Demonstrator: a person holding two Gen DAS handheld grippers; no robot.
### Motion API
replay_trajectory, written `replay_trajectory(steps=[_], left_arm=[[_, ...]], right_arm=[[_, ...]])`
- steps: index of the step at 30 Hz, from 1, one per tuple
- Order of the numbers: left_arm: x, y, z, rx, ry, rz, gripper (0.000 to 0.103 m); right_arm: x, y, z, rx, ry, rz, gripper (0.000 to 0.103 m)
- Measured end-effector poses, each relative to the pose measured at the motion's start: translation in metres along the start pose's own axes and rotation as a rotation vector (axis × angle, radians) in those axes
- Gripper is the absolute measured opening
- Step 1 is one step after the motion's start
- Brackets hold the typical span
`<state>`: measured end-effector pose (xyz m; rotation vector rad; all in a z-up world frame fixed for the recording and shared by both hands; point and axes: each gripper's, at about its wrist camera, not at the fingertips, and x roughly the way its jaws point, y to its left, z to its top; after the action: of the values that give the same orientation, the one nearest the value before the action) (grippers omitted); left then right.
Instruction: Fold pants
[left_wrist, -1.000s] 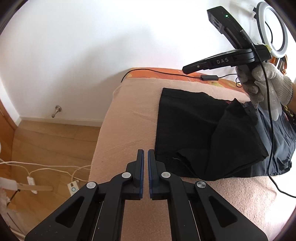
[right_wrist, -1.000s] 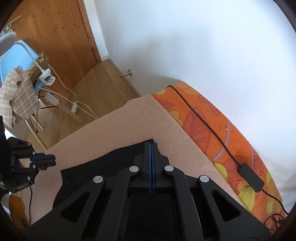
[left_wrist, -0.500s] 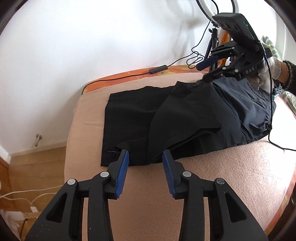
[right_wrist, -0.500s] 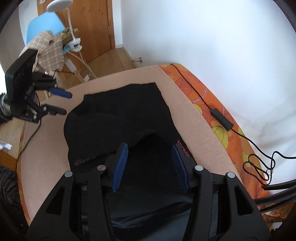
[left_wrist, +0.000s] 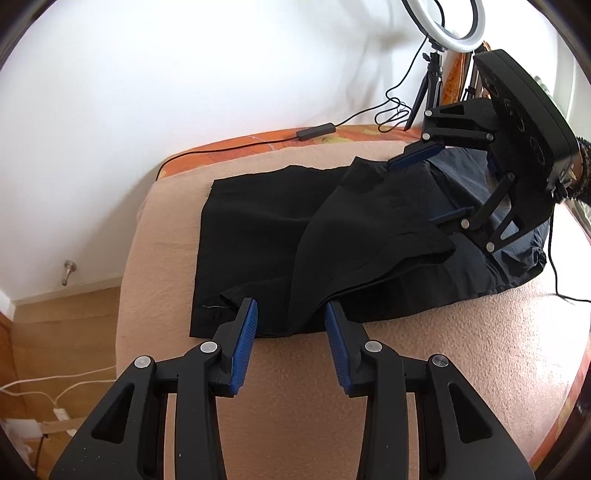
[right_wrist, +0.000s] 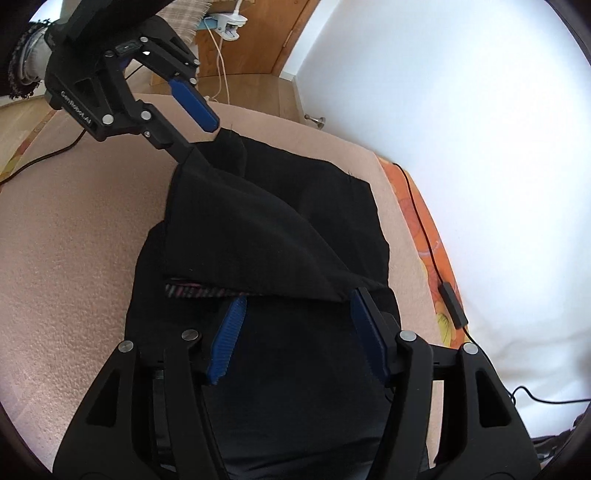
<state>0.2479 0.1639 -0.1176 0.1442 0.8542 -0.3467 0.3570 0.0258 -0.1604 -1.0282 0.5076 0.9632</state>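
1. Left gripper (left_wrist: 290, 325): black two-finger frame with ribbed blue pads, jaws part open. Its jaws have just been opening. Tips sit at the near hem edge of the pants; in the right wrist view one finger looks tucked under a lifted fold of cloth, but pads are not pressing on it.
2. Right gripper (right_wrist: 299, 325): same black frame and blue pads, jaws spread wide and just been opening further. It hangs over the waist end of the pants, tips at the edge of a folded-over flap, pads clear of the cloth. Nothing clamped.
3. Black fabric pants (left_wrist: 280, 229): lying lengthwise on the bed, one leg flat, the other thrown diagonally across it in loose wrinkled folds. Waist end shows dark grey-blue lining; a striped inner band peeks out under the flap in the right wrist view.
4. Bed with a peach textured blanket (left_wrist: 332, 406) carries the pants; an orange floral-print sheet (right_wrist: 424, 221) shows along the wall side.
5. Black power adapter with its cable (left_wrist: 316, 131) lies on the orange sheet, apart from the pants.
6. White ring light on a black tripod (left_wrist: 443, 26) stands at the far end of the bed by the white wall.
7. Wooden floor (left_wrist: 55, 332) beside the bed, with white cables on it.
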Motion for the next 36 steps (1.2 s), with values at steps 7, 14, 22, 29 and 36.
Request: replay_trajectory(steps=[7, 14, 22, 29, 36], left_arm=[[-0.009, 0.019, 0.000, -0.037, -0.017, 0.014, 0.036], [-0.012, 0.017, 0.002, 0.007, -0.040, -0.009, 0.057], [0.015, 0.031, 0.017, -0.057, 0.004, 0.000, 0.057], [0.017, 0.036, 0.005, -0.082, 0.042, 0.060, 0.057], [0.007, 0.047, -0.005, -0.175, 0.036, 0.045, 0.057]], right_arm=[[0.005, -0.015, 0.023, 0.051, -0.054, 0.019, 0.012], [-0.002, -0.060, 0.040, 0.193, -0.110, 0.033, 0.007], [0.034, -0.092, 0.063, 0.232, -0.054, 0.065, 0.007], [0.094, -0.106, 0.065, 0.292, 0.035, 0.092, 0.007], [0.122, -0.108, 0.062, 0.323, 0.081, 0.086, 0.007]])
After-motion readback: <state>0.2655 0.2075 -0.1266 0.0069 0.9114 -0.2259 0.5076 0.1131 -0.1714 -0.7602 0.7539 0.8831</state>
